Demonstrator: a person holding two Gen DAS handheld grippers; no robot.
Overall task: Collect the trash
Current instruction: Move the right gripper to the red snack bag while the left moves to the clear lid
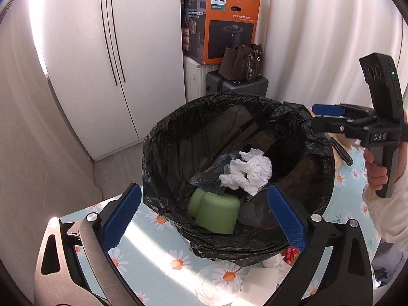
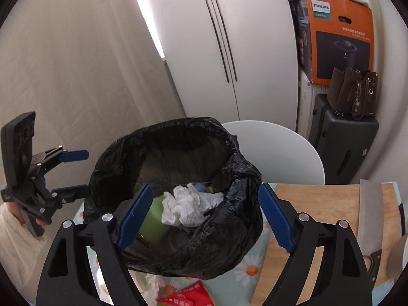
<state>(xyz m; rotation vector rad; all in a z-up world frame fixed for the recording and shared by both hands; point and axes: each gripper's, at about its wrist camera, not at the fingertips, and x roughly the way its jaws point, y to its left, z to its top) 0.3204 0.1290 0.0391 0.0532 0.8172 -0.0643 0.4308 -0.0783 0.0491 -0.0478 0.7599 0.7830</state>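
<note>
The right wrist view is showing a wooden cutting board (image 2: 321, 204) at 3 o'clock with a cleaver (image 2: 371, 219) lying on it, and a white round chair seat (image 2: 288, 150) behind the bin; the left wrist view is showing neither of them. The left wrist view is instead showing a clear glass (image 1: 219, 285) at 6 o'clock on the daisy-print desk (image 1: 150, 250).

The left gripper (image 1: 204, 219) is standing with its blue fingers (image 1: 122, 219) spread wide and nothing between the pads; the right gripper (image 2: 204, 216) is likewise standing wide and empty. Both are pointing down into the bin bag (image 1: 178, 132), a black liner whose mouth is gaping between each pair of fingers.

The crumpled white tissue (image 1: 247, 173) is lying inside the bag, on top of the other rubbish, just ahead of the fingers toward 12 o'clock and clear of them in both views. A green cup (image 1: 216, 211) is lying on its side at 7 o'clock of the tissue, deeper in the bag.

A red wrapper (image 2: 188, 295) and more white paper (image 2: 155, 283) are lying on the desk at 6 o'clock, under the near rim of the bag. Behind, a white wardrobe (image 1: 107, 58) is standing at 11 o'clock, and an orange Philips box (image 1: 224, 23) at 12 o'clock is sitting above a dark suitcase (image 1: 237, 86) with a brown handbag (image 1: 242, 61) on it.
</note>
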